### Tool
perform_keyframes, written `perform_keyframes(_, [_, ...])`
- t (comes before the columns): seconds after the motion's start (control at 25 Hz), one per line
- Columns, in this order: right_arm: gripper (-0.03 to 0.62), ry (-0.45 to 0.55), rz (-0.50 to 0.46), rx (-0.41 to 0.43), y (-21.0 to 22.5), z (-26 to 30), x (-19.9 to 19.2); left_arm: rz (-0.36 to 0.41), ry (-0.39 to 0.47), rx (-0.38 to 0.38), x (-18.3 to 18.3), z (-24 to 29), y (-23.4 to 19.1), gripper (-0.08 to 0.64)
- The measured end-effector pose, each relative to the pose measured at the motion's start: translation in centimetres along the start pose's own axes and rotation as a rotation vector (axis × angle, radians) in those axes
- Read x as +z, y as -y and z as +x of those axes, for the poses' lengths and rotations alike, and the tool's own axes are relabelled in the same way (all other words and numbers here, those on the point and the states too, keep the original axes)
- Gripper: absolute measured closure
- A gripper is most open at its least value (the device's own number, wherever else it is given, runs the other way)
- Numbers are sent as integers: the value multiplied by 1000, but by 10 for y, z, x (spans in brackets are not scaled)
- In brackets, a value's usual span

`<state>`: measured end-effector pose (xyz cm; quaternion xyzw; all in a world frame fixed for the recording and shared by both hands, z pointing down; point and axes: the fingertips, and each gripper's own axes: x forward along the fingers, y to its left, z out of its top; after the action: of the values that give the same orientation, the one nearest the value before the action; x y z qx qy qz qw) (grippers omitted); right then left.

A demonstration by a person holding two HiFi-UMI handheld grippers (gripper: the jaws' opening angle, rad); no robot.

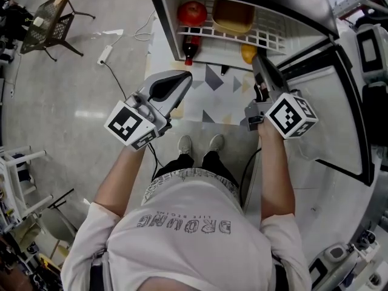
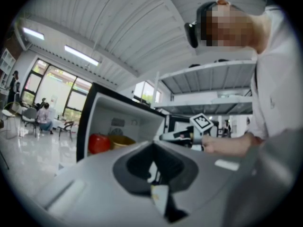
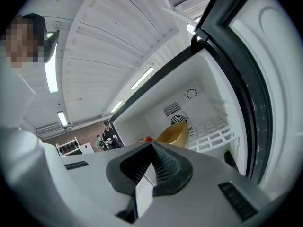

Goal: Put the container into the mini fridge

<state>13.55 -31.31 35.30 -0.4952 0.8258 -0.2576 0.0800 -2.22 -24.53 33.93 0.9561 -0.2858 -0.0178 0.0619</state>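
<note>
The mini fridge (image 1: 159,17) stands open in front of me. A yellow container (image 1: 232,16) sits on its white wire shelf (image 1: 270,32), beside a red apple (image 1: 192,12). My left gripper (image 1: 183,77) hovers shut and empty just outside the fridge's lower left. My right gripper (image 1: 258,60) is also shut and empty, its tip at the fridge opening below the shelf. The left gripper view shows the apple (image 2: 99,143), the container (image 2: 121,141) and the right gripper's marker cube (image 2: 202,122). In the right gripper view the container (image 3: 173,133) lies straight beyond the shut jaws.
A red bottle (image 1: 189,48) and a yellow item (image 1: 248,53) sit in the fridge's lower part. The open fridge door (image 1: 339,102) swings out at my right. A patterned mat (image 1: 209,99) lies under the fridge. A cable (image 1: 118,77) and a chair (image 1: 48,20) are at left.
</note>
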Motion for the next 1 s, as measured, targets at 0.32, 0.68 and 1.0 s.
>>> perform_keyframes(0.32, [589, 2, -35, 22, -21, -25, -11, 14, 3, -16, 6, -10, 9, 555])
perform_keyframes(0.68, [591, 11, -17, 34, -33, -44, -21, 25, 9, -20, 11, -20, 14, 554])
perform_keyframes(1.0, [591, 26, -19, 45, -44, -53, -22, 24, 10, -25, 10, -25, 17, 554])
